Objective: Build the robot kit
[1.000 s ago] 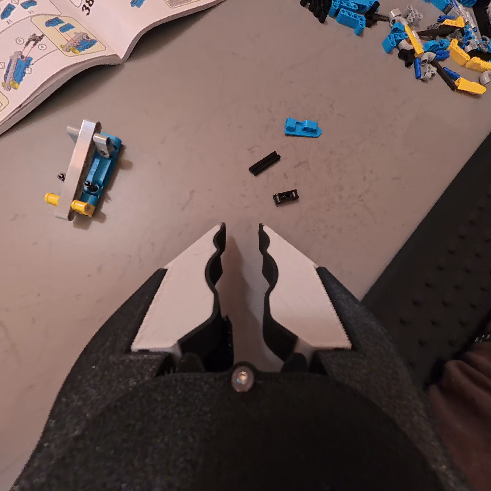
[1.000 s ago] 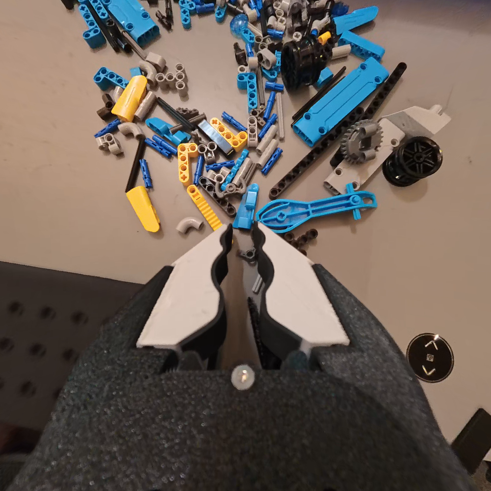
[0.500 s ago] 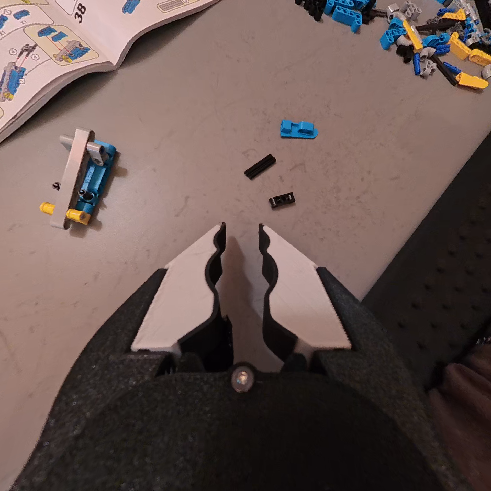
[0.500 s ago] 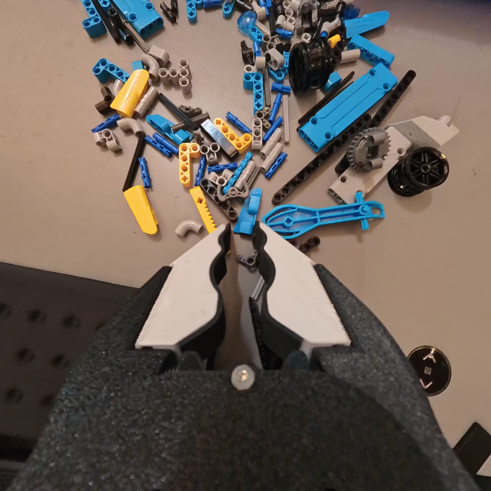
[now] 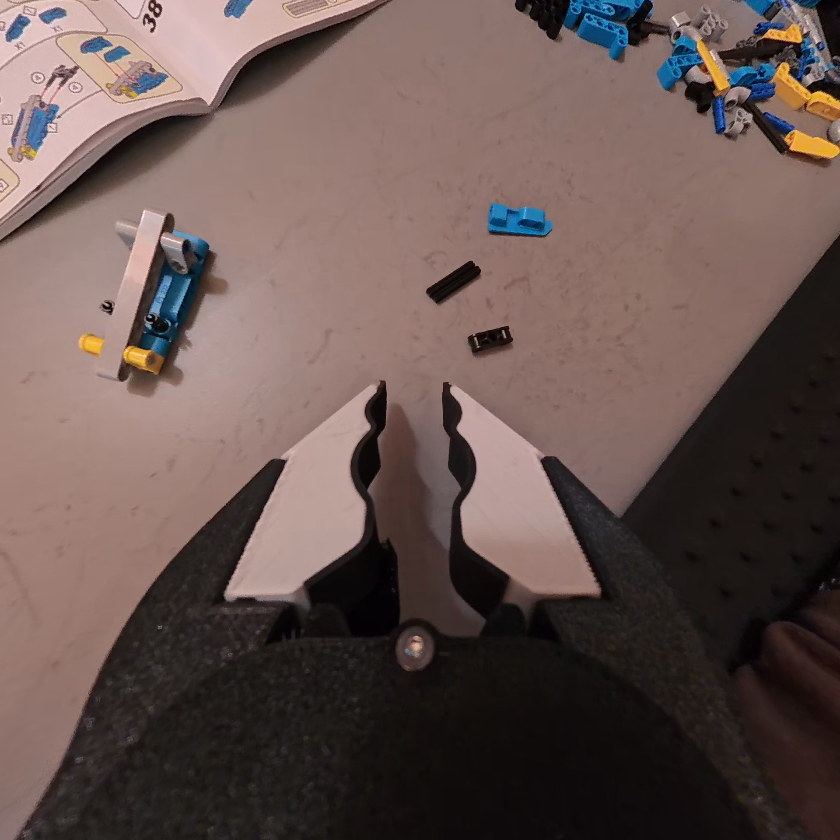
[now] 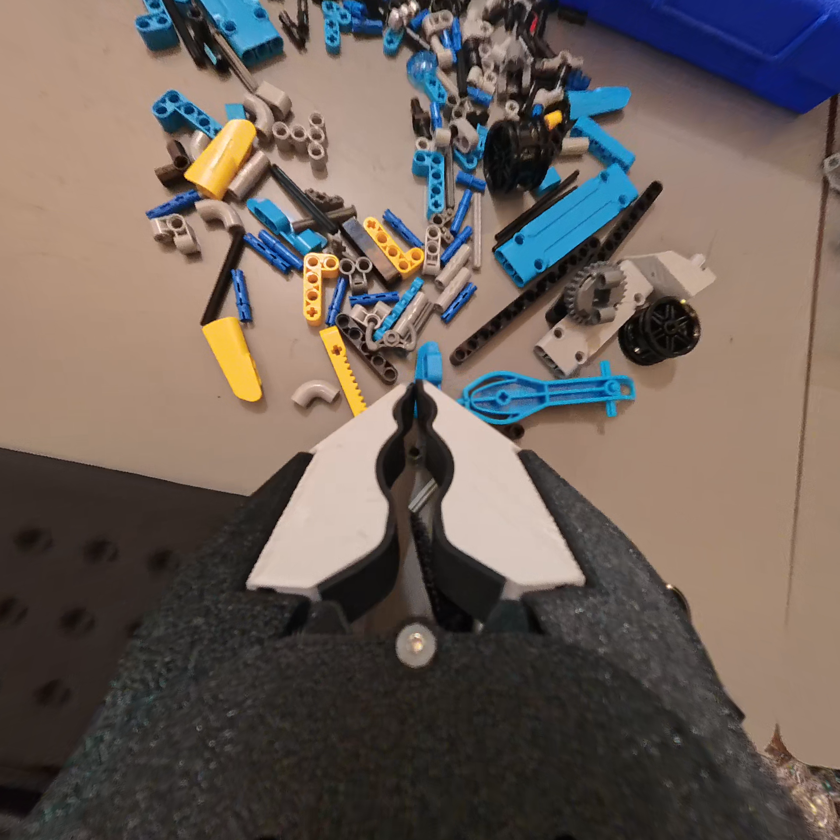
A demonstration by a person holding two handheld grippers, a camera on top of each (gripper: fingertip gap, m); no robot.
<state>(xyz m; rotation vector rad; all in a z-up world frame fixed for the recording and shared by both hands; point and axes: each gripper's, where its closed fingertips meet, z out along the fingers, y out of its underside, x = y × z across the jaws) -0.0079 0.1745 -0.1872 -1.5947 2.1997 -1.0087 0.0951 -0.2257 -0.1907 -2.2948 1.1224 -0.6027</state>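
Note:
My right gripper [image 6: 414, 390] is shut at the near edge of a heap of loose building pieces [image 6: 386, 236]. A small dark grey connector piece [image 6: 412, 451] sits pinched in the hollow between its pads. A light blue piece [image 6: 428, 363] lies just beyond the tips. My left gripper [image 5: 414, 386] is open and empty over the grey table [image 5: 318, 182]. A small black connector [image 5: 490, 340], a black axle [image 5: 453, 282] and a light blue piece [image 5: 519, 220] lie just ahead of it. A small grey, blue and yellow assembly [image 5: 145, 295] lies to its left.
An open instruction booklet [image 5: 113, 68] lies at the far left. A blue bin [image 6: 727, 41] stands at the far right. Black wheels [image 6: 659, 332], a long black beam [image 6: 559, 272] and a blue openwork piece [image 6: 545, 395] lie right of my right gripper. A dark perforated mat [image 5: 750, 454] borders the table. One gripper's finger ends stand about 40 centimetres off the other's. To reach the black axle [image 5: 453, 282] in a straight line is about 6 centimetres for my left fingers, about 35 centimetres for my right.
My right gripper's jaws have closed around the small dark grey piece that lay between them. My left gripper stayed open and shifted only slightly.

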